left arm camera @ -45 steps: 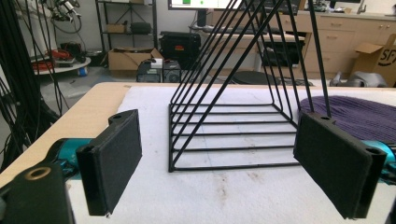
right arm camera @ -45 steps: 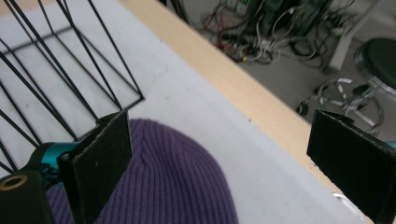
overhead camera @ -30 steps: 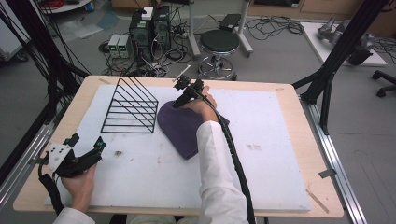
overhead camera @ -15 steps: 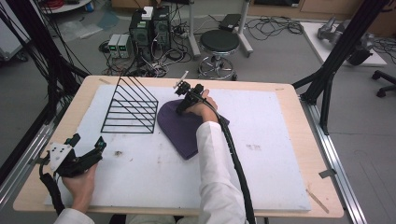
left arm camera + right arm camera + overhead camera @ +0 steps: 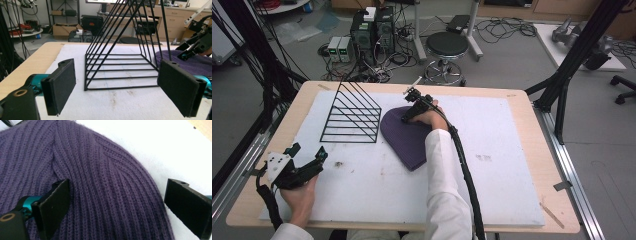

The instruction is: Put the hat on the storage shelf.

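A purple ribbed knit beanie (image 5: 404,139) lies flat on the white mat (image 5: 492,165), its rounded crown toward the far side. My right gripper (image 5: 404,120) points down at that crown, open, one jaw over the knit (image 5: 110,190) and the other over the mat just past the hat's edge. A black wire rack (image 5: 351,116) of triangular frames stands left of the beanie (image 5: 197,62). My left gripper (image 5: 309,159) rests open near the front left of the mat, facing the rack (image 5: 120,57) with nothing between its jaws.
The mat covers most of a wooden table (image 5: 532,107). Beyond the far edge stand a black stool (image 5: 447,47), computer boxes (image 5: 372,27) and tangled cables. Black frame posts (image 5: 572,60) rise at both sides. Small stains (image 5: 482,158) mark the mat.
My right gripper has slid left and down toward the beanie's crown, tilting steeper. The left gripper has barely moved.
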A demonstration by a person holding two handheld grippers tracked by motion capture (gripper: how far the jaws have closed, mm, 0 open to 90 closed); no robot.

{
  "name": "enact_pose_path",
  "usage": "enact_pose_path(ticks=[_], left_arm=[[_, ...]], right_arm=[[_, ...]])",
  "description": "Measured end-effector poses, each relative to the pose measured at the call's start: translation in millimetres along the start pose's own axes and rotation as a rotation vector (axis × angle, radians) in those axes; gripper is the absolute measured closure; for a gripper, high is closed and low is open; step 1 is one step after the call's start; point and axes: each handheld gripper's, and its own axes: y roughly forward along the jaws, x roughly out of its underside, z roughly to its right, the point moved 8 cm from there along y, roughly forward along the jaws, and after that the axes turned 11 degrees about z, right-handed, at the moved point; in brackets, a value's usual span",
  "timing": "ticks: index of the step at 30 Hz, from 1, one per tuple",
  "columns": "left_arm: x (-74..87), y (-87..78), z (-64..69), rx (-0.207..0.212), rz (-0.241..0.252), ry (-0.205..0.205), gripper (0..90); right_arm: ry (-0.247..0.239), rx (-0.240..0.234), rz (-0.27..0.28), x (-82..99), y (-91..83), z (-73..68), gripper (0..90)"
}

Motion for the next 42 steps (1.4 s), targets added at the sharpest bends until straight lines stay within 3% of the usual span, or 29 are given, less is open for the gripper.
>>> enact_pose_path(ticks=[2,4,10,12,13,17,18,20,23,33,42], left_arm=[[0.4,-0.2,-0.4,0.000,-0.003,-0.003,15.6],[0.7,-0.5,-0.6,-0.001,-0.003,-0.007,15.6],[0.5,-1.4,-0.7,0.003,-0.002,-0.007,15.7],[0.8,-1.2,0.2,0.007,-0.004,-0.009,16.0],[0.8,-1.2,0.2,0.007,-0.004,-0.009,16.0],[1.1,-0.7,1.7,0.011,-0.004,-0.006,16.0],[1.3,-0.4,2.2,0.012,-0.006,-0.006,16.0],[2.2,0.1,2.7,0.015,-0.011,-0.005,16.0],[3.3,0.6,2.4,0.020,-0.019,-0.009,16.1],[3.8,0.6,1.2,0.024,-0.017,-0.018,16.2],[3.1,-1.9,-1.5,0.015,-0.015,-0.023,16.3]], right_arm=[[0.004,-0.005,0.001,0.3,0.0,-0.1,8.3],[0.026,-0.043,-0.001,0.5,-1.7,-2.4,15.5],[0.034,-0.048,-0.005,0.7,-2.6,-2.1,19.1],[0.029,-0.057,-0.016,-0.3,-5.0,-4.7,27.8],[0.029,-0.057,-0.016,-0.3,-5.0,-4.7,27.8],[0.015,-0.086,-0.026,-2.2,-8.0,-10.7,45.5],[0.009,-0.105,-0.031,-2.5,-9.7,-13.5,58.5],[0.021,-0.125,-0.033,-2.9,-10.7,-17.8,66.1],[0.035,-0.123,-0.039,-2.9,-11.3,-18.6,69.0],[0.017,-0.073,-0.062,-5.2,-14.7,-22.6,74.5],[0.022,-0.029,-0.012,-12.7,-32.5,-25.5,74.6]])
